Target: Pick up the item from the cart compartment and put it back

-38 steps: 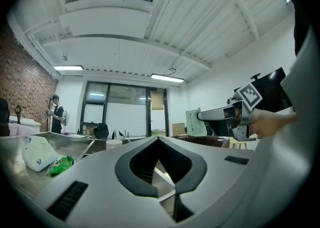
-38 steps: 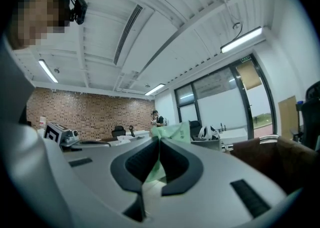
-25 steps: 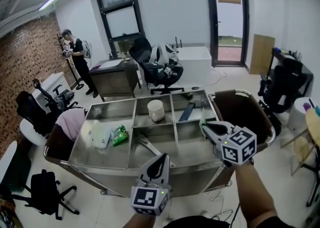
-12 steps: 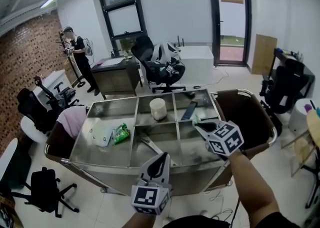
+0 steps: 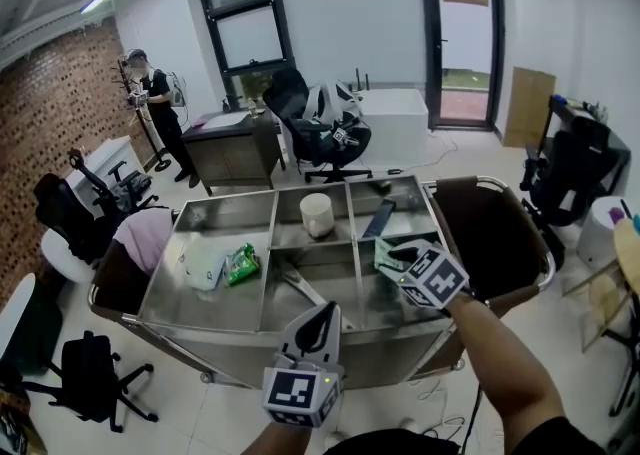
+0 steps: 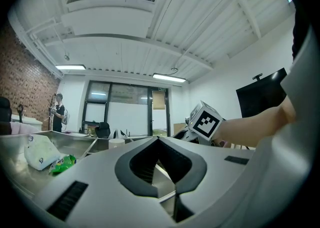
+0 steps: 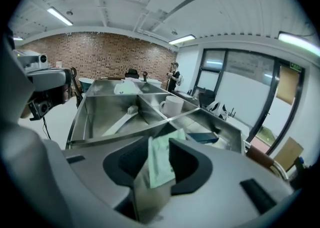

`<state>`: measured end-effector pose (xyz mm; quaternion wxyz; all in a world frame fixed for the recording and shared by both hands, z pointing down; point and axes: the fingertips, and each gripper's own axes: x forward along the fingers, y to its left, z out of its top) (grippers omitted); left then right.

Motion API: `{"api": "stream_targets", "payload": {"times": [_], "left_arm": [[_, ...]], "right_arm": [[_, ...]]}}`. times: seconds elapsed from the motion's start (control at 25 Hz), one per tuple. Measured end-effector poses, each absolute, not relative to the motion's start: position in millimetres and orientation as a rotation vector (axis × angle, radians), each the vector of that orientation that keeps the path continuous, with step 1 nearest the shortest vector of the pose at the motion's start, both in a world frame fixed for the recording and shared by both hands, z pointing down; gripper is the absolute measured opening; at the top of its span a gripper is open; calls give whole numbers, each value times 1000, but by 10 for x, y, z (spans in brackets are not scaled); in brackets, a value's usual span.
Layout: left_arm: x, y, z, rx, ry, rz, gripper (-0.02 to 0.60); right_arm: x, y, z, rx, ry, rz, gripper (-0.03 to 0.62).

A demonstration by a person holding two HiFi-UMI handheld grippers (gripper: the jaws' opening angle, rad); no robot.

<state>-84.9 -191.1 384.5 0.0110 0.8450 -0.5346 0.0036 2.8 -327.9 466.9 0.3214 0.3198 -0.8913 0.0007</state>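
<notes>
The steel cart (image 5: 220,205) has several compartments. My right gripper (image 5: 386,255) hangs low over the near right compartment, and its jaws are opening. A pale green packet (image 7: 161,162) stands loosely between them with a gap on its left side; it shows as a green corner (image 5: 381,256) in the head view. My left gripper (image 5: 321,317) is shut and empty at the cart's near edge, tips (image 6: 158,140) together. The right gripper's marker cube (image 6: 205,121) shows beyond it.
Other compartments hold a white mug (image 5: 317,215), a dark flat item (image 5: 377,219), a long-handled tool (image 5: 300,288), a green snack packet (image 5: 238,265) and a white bag (image 5: 200,265). A dark bin (image 5: 490,233) hangs on the cart's right. A person (image 5: 155,108) stands far back left.
My right gripper has moved left and down from the cart's right edge to over the near right compartment, carrying the green packet. Its jaws have spread apart. The left gripper stayed put.
</notes>
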Motion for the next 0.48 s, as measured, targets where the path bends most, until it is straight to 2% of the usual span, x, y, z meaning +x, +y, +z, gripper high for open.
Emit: {"api": "stream_targets", "payload": {"times": [0.04, 0.48], "left_arm": [[-852, -1911, 3850, 2634, -1668, 15, 0], [-840, -1942, 3857, 2643, -1661, 4, 0]], "right_arm": [[23, -3269, 4680, 833, -2336, 11, 161], [50, -3242, 4570, 852, -2369, 41, 158]]}}
